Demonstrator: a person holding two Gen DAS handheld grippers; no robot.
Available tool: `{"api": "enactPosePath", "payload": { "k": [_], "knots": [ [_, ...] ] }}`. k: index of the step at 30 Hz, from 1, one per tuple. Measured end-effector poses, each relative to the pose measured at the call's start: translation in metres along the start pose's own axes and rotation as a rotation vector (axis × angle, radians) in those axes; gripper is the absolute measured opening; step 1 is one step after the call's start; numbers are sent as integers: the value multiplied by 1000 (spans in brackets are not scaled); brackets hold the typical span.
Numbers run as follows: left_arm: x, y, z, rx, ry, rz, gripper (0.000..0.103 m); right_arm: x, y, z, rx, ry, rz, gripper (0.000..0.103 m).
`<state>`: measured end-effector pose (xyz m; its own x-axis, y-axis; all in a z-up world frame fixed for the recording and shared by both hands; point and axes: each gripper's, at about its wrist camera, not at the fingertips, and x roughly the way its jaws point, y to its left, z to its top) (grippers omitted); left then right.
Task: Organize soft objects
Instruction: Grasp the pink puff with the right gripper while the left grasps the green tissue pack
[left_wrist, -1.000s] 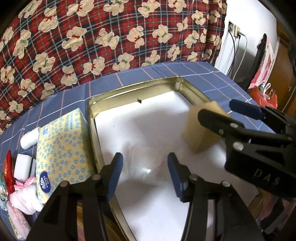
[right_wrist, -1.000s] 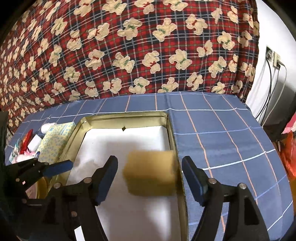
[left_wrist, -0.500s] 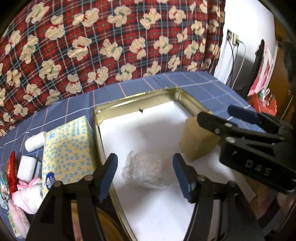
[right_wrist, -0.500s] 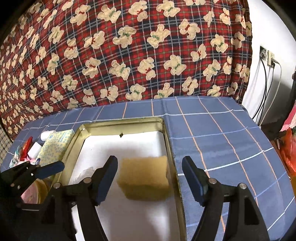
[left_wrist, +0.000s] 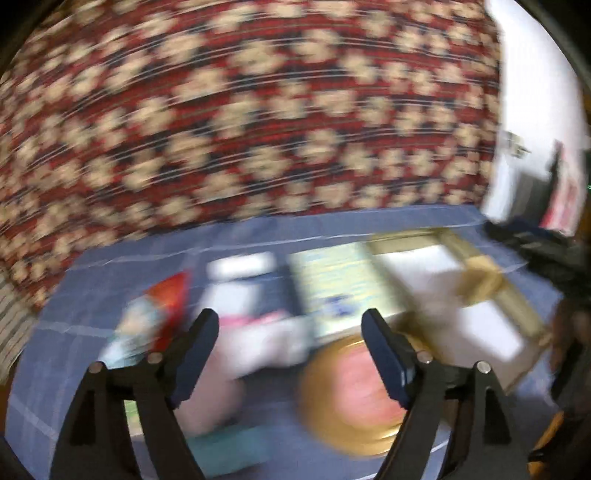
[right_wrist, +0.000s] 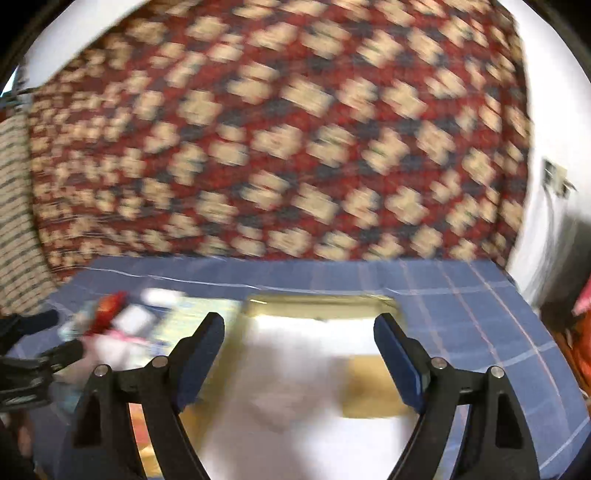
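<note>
Both views are motion-blurred. A gold-rimmed tin (right_wrist: 321, 301) with a white lining holds a tan sponge (right_wrist: 373, 387) and a clear plastic bundle (right_wrist: 280, 410). My right gripper (right_wrist: 299, 362) is open and empty above the tin. My left gripper (left_wrist: 290, 354) is open and empty over the pile of soft items left of the tin: a pink-and-white cloth (left_wrist: 258, 339), a yellow tissue pack (left_wrist: 332, 280), a white block (left_wrist: 229, 299) and a red packet (left_wrist: 170, 299). The sponge (left_wrist: 480, 284) and the tin (left_wrist: 517, 295) lie at the right of the left wrist view.
A round gold-rimmed lid or dish (left_wrist: 351, 395) with a pink inside lies near the front of the blue checked tablecloth (right_wrist: 480, 314). A red bear-print cloth (right_wrist: 277, 147) hangs behind. The left gripper shows at the left edge of the right wrist view (right_wrist: 37, 354).
My left gripper has swung left, from over the plastic bundle in the tin to over the pile of soft items. My right gripper has pulled back and risen; the sponge stays in the tin.
</note>
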<state>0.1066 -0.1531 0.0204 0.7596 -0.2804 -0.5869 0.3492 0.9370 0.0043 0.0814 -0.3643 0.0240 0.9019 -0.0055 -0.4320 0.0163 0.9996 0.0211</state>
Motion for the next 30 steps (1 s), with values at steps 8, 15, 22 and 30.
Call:
{"api": "enactPosePath", "payload": {
  "k": [8,15,22,30],
  "knots": [
    [-2,123,-60,-180,113,233,81,0,109,-9,-120,13,207,85],
    [21,143,-85,-205,202,220,81,8,156,-25,-181,52,253,85],
    [40,152,-95,-227,243,188,66,10,188,-41,-241,56,271,85],
    [37,169,-98,-291,228,91,51,15,216,-51,-284,31,273,85]
  ]
}}
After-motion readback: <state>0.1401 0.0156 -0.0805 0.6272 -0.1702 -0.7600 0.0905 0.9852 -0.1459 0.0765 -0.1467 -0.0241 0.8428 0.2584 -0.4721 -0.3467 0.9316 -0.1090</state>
